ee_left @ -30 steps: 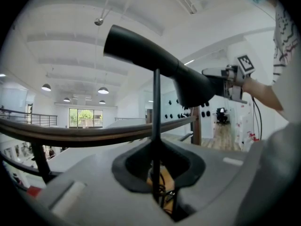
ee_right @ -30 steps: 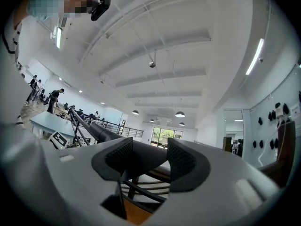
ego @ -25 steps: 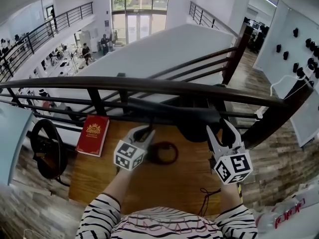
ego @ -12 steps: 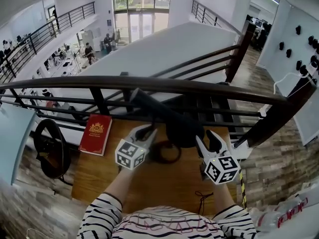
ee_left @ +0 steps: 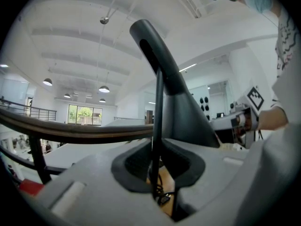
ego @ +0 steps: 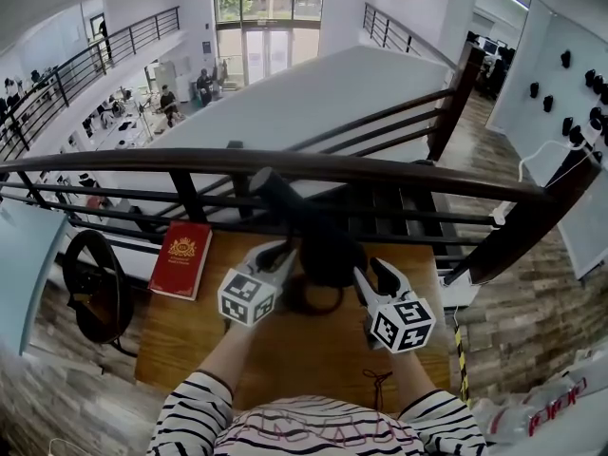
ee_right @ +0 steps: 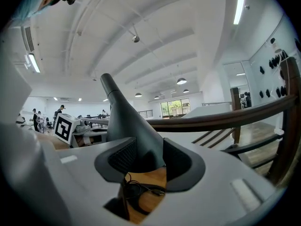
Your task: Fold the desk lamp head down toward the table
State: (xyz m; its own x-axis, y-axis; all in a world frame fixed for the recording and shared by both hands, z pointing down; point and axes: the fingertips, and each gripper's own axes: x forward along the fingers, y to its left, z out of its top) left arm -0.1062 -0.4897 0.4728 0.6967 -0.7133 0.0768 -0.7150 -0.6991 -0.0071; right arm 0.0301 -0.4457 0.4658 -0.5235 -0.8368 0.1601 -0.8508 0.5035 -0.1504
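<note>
Moved: the right gripper (ego: 371, 272) has come down and leftward, and the lamp head (ego: 329, 248) has dropped with it from railing (ego: 399, 169) height; the left gripper (ego: 282, 251) has kept its place.
Lamp head: dark cone, tilted, low over the wooden bench (ego: 190, 335), just above the ring base (ego: 314, 299) and between the two grippers.
Right jaws: closing, partly open, with the narrow end of the lamp head filling the gap and meeting both pads.
Left jaws: nearly together, clamped on the thin lamp stem (ee_left: 157, 112), which stands upright between them.
Cable: a dark loop (ee_right: 141, 189) lies on the bench below the right jaws.
Red book: (ego: 180, 257) flat at the bench's left edge, well apart from the lamp.
</note>
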